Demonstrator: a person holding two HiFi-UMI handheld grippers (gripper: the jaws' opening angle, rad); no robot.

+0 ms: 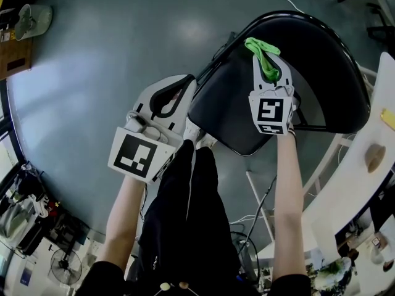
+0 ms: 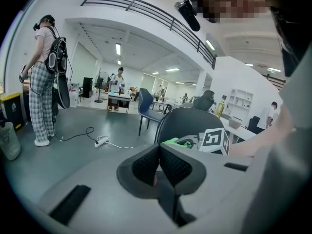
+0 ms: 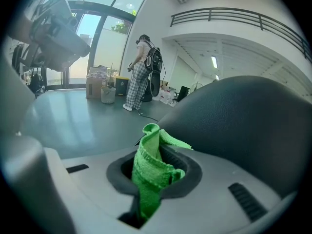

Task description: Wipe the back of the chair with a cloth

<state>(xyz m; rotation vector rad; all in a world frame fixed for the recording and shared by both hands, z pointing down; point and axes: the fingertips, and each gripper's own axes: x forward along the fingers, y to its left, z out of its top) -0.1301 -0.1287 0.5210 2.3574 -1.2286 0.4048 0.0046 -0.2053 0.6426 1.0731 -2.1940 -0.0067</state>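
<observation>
So the black chair (image 1: 321, 73) is seen from above, with its curved back and rounded seat both in plain sight. The left gripper (image 2: 158, 152) is held just off the chair's side, clear of it, with its jaws pressed together and nothing caught between them. The right gripper (image 3: 153, 156) is held right up at the chair's back, and its jaws are clamped on the cloth (image 3: 148, 177). That green cloth is bunched upward, and its loose tip is held near the back's top edge.
</observation>
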